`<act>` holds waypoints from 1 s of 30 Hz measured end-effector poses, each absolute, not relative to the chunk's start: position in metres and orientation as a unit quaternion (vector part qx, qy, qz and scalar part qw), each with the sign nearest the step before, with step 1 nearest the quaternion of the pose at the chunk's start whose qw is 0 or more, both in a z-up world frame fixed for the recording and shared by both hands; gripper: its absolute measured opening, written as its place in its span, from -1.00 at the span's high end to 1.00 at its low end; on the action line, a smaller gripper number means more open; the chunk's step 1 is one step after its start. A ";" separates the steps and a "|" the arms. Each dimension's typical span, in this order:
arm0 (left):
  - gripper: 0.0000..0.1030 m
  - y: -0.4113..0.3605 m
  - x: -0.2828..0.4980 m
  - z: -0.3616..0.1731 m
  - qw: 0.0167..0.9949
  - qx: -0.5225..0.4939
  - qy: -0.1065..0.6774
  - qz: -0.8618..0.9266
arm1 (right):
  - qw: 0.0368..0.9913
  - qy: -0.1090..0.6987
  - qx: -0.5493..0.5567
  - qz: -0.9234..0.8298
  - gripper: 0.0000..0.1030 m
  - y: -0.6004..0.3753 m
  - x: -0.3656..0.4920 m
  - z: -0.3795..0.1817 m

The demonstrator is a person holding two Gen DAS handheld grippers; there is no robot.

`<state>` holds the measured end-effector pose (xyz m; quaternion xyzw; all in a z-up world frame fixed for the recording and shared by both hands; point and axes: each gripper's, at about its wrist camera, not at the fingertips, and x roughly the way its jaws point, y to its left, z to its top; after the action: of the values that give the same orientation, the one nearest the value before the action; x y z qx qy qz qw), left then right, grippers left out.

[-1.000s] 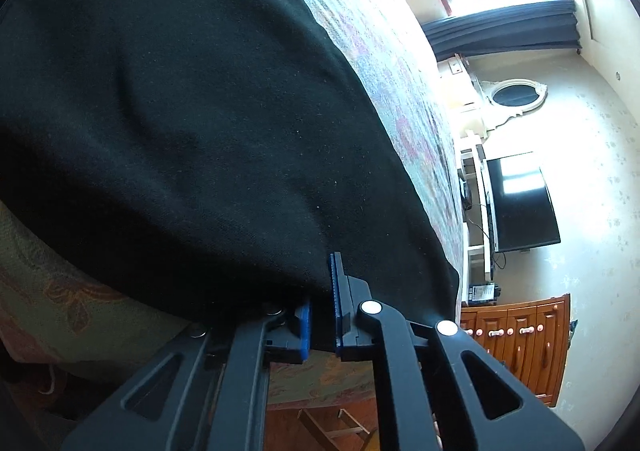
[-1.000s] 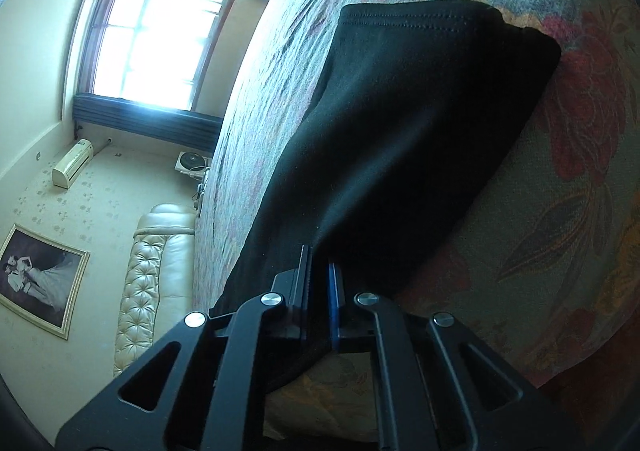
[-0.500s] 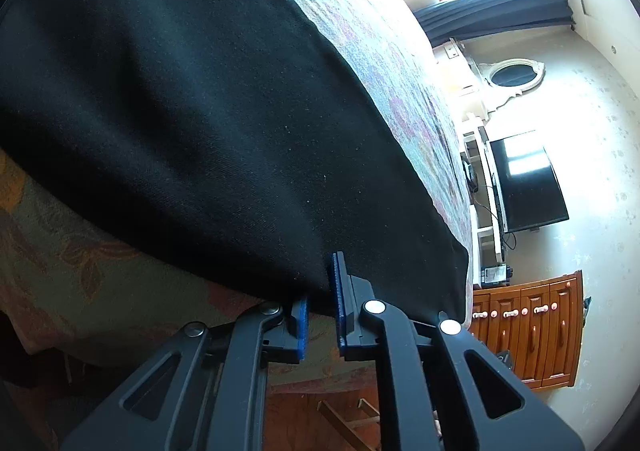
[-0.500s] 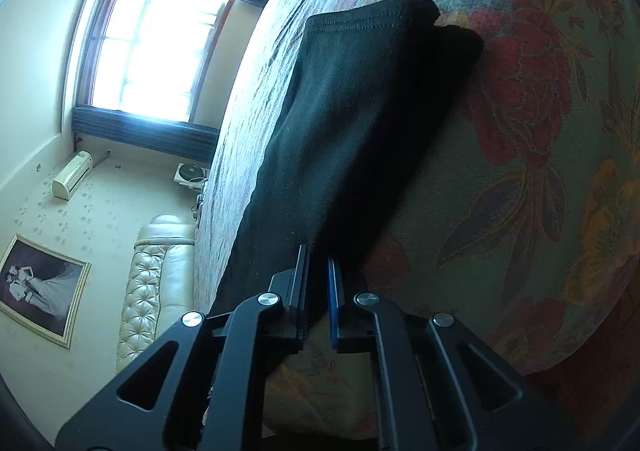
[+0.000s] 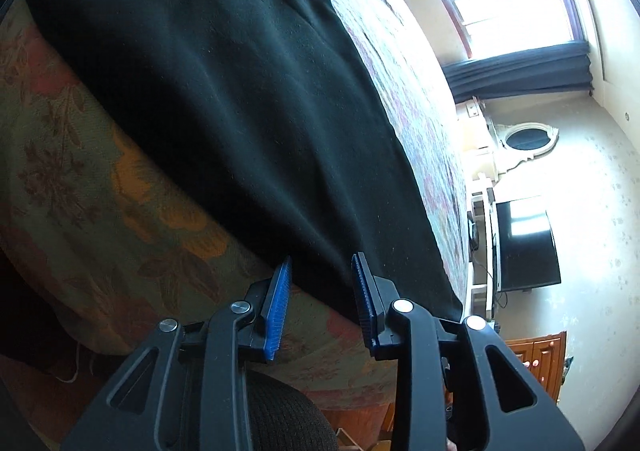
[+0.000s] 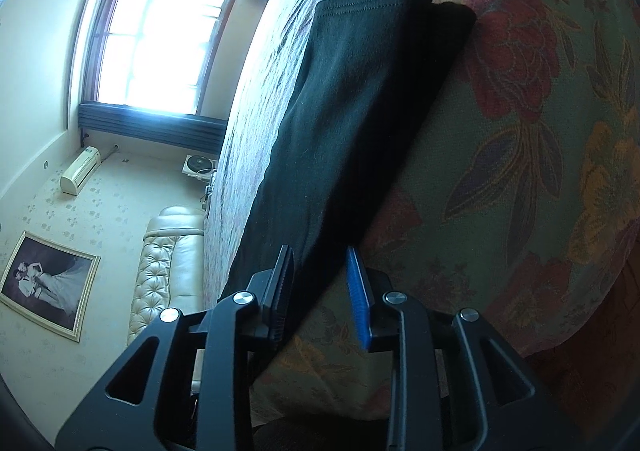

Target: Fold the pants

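Left gripper (image 5: 322, 301) has its blue pads spread wide with nothing pinched, the near edge of the black pants (image 5: 240, 111) sitting in the gap between them. Right gripper (image 6: 320, 293) is the same deal, pads well apart and gripping nothing, with the pants (image 6: 360, 123) edge running right between them. The pants lie flat on the bed, folded lengthwise into a long strip, leg on leg. In the right view the long axis runs straight away from the gripper to the stitched hems (image 6: 372, 3) at the far end, one hem slightly offset from the other. In the left view the wider part fills most of the frame and heads off up and left. Underneath is a floral bedspread (image 6: 540, 151), greenish with red and orange flowers. Around the room: bright window (image 6: 156, 43), padded cream headboard (image 6: 168, 251), framed photo (image 6: 48, 287), TV (image 5: 524, 245), wooden dresser (image 5: 540, 363).
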<state>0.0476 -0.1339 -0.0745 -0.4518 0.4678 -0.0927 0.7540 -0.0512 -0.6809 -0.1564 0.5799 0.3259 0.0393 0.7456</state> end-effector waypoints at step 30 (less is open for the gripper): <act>0.79 -0.113 0.033 -0.059 0.779 -0.392 0.466 -0.149 | 0.787 0.247 0.563 -0.043 -0.09 -0.782 -0.065 -0.120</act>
<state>0.0330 -0.1128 -0.0589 -0.3917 0.4657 -0.1492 0.7794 -0.0652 -0.7824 -0.1199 0.5633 0.2469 -0.0433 0.7873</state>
